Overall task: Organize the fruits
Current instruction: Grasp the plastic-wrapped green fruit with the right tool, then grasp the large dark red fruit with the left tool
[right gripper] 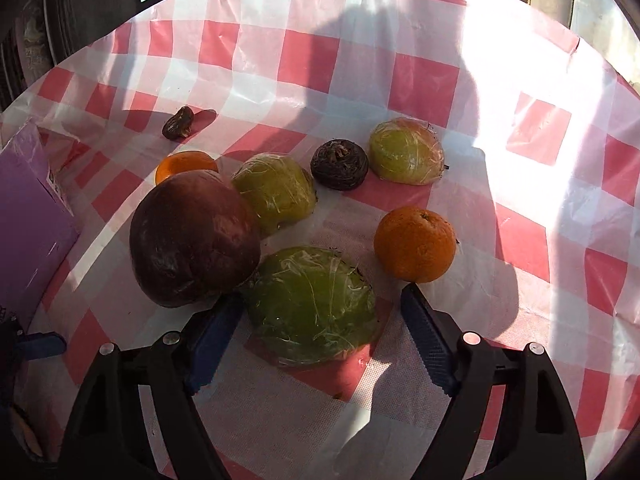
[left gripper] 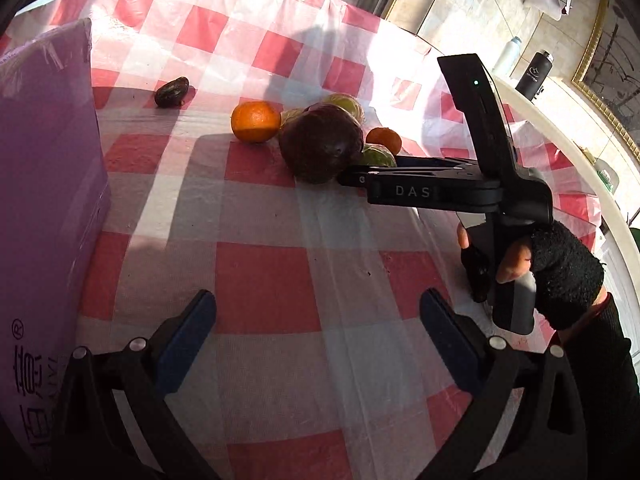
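Note:
On the red-and-white checked cloth [right gripper: 424, 80] lie a large dark purple fruit [right gripper: 192, 240], two oranges [right gripper: 416, 244] [right gripper: 184, 162], three film-wrapped green fruits [right gripper: 312, 308] [right gripper: 276, 192] [right gripper: 406, 150], a dark round fruit [right gripper: 340, 164] and a small shrivelled one [right gripper: 178, 122]. My right gripper [right gripper: 322, 296] is open and straddles the nearest green fruit; its right pad stands clear of the skin. In the left wrist view the right gripper [left gripper: 352, 174], held by a gloved hand [left gripper: 560, 276], reaches into the pile beside the purple fruit [left gripper: 320, 144]. My left gripper [left gripper: 318, 296] hangs open over bare cloth.
A purple box [left gripper: 44, 200] stands at the left of the table, close to the fruit pile. The table's white rim [left gripper: 560, 152] curves along the right. Beyond it on the floor stand a black bottle [left gripper: 534, 76] and a white bottle [left gripper: 508, 54].

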Tool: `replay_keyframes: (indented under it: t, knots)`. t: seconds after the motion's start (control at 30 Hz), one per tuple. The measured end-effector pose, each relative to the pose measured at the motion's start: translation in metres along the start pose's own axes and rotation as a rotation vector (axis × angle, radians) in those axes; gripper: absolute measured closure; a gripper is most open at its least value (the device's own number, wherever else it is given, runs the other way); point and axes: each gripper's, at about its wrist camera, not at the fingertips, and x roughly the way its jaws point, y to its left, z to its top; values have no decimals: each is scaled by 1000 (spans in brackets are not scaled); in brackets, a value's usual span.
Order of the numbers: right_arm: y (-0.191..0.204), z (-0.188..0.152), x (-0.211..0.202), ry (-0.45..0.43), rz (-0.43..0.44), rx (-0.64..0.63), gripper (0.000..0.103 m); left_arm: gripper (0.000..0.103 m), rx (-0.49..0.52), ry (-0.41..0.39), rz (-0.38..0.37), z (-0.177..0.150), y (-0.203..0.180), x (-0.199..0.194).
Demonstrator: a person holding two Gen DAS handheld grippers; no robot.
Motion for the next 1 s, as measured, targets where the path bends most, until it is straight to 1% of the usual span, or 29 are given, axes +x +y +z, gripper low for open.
replay_keyframes:
  t: [0.03, 0.07, 0.17, 0.23, 0.3, 0.37, 0.47, 0.5, 0.53, 0.6, 0.67, 0.7, 0.77, 0.83, 0.87, 0.9, 0.93, 1.0]
  knots:
    - [1, 0, -1, -7, 6, -5, 40, 2, 0, 0, 0, 0, 0, 0]
    - [2, -1, -3, -12, 1, -5, 42, 2, 0, 0, 0, 0, 0, 0]
    - [5, -10, -10, -14, -29, 19, 43, 2, 0, 0, -1, 0, 0, 0]
    - [6, -22, -20, -18, -54, 56, 44, 2, -1, 0, -2, 0, 1, 0]
    - [3, -38, -33, -33, -79, 126, 44, 2, -2, 0, -2, 0, 1, 0]
    - [-8, -55, -49, -65, -88, 226, 44, 2, 2, 2, 4, 1, 0, 1]
    - [-30, -81, -72, -136, -61, 393, 44, 2, 9, 6, 15, 2, -2, 2]
    - [-39, -89, -80, -174, -42, 446, 44, 2, 12, 10, 21, 2, -3, 3]
    - [-48, -96, -86, -215, -10, 496, 43, 2, 19, 17, 29, 3, -4, 3]
    - [-68, -110, -93, -289, 81, 601, 43, 2, 24, 27, 58, 5, -7, 6]
    - [-78, -113, -90, -288, 101, 656, 43, 2, 13, 25, 104, 12, -8, 13]
    - [-78, -111, -89, -282, 106, 658, 43, 2, 15, 24, 128, 18, -8, 18]
    - [-70, -107, -88, -276, 90, 614, 43, 3, 36, -8, 175, 34, -13, 26]
    - [-66, -105, -87, -270, 95, 592, 43, 3, 99, -24, 230, 50, -24, 40]
    - [-67, -106, -87, -272, 95, 602, 43, 5, 130, -17, 250, 57, -30, 50]
    - [-69, -108, -88, -278, 98, 612, 43, 12, 152, -11, 254, 63, -34, 59]
    - [-70, -109, -89, -282, 102, 617, 43, 14, 171, -2, 255, 69, -37, 68]
    - [-69, -108, -87, -276, 101, 607, 43, 15, 208, 10, 278, 79, -43, 83]
